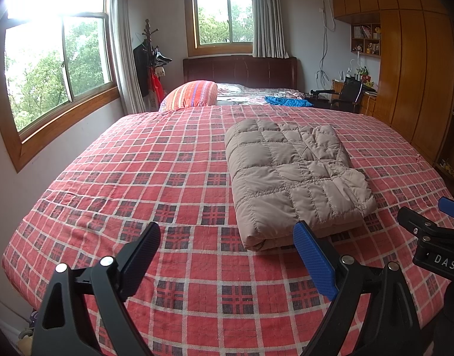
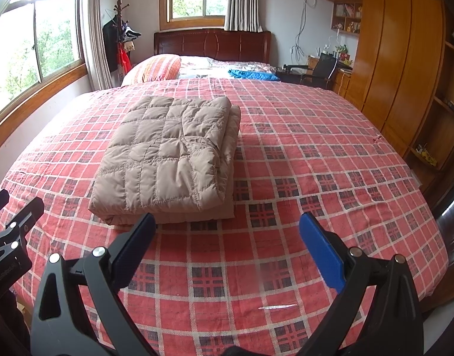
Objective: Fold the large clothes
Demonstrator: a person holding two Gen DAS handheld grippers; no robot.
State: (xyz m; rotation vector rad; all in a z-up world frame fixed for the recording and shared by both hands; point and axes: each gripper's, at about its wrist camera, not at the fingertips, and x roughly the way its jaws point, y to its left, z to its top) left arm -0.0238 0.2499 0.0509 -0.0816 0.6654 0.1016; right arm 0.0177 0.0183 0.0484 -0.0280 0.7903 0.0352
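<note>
1. Jacket (image 1: 295,178): lay folded into a compact stack on the bed (image 1: 137,178), just ahead of my claws; folding looked essentially done.
2. Left claw (image 1: 227,252) and right claw (image 2: 227,246): both spread apart, holding nothing.
3. Pillow (image 1: 191,95) and blue cloth (image 1: 286,101): far ahead, obstructing nothing.

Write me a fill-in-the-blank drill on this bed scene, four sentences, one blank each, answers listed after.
1. The beige quilted padded jacket lies ____ into a neat rectangular bundle.
2. It rests on a red ____-patterned bedsheet.
3. The left claw and the right claw both have their fingers spread ____, gripping nothing.
4. Near the dark wooden headboard, a bright ____ crumpled cloth lies beside the orange striped pillow.

Missing words: folded; plaid; open; blue
</note>
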